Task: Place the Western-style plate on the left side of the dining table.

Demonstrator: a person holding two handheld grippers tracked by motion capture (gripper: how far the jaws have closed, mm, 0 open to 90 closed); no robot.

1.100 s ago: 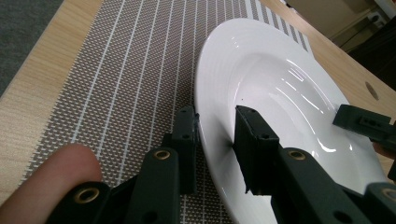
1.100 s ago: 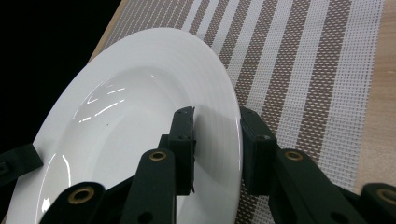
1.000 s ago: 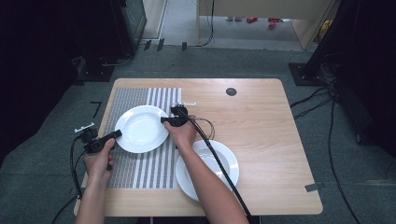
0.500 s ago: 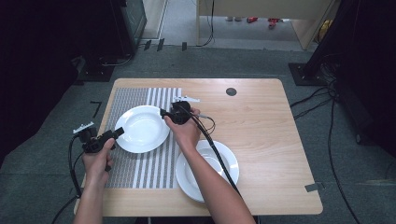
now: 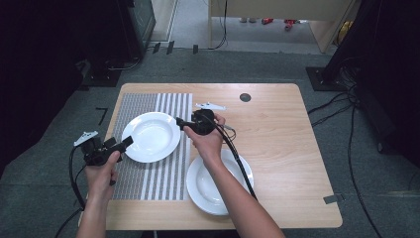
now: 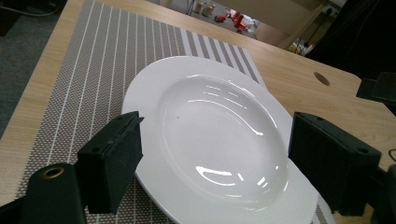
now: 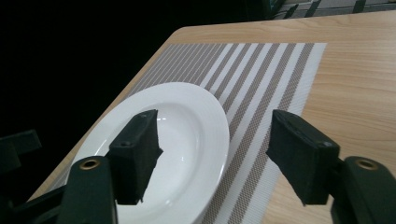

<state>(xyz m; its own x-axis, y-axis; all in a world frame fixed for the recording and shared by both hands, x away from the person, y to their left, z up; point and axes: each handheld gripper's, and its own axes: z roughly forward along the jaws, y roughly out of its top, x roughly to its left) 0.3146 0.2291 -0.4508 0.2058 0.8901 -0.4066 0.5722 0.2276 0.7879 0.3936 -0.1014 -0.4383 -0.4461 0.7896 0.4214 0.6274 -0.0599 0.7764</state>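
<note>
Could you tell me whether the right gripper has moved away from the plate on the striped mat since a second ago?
Yes. The right gripper has lifted off the plate's right rim, its fingers just opening, nothing between them.

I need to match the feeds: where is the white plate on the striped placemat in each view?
High view: the plate lies left of centre on the striped placemat, between the left gripper and the right gripper.
Left gripper view: it is at the centre, beyond the open jaws.
Right gripper view: it is at lower left, partly behind one jaw.
Shared landmark: the placemat.
</note>
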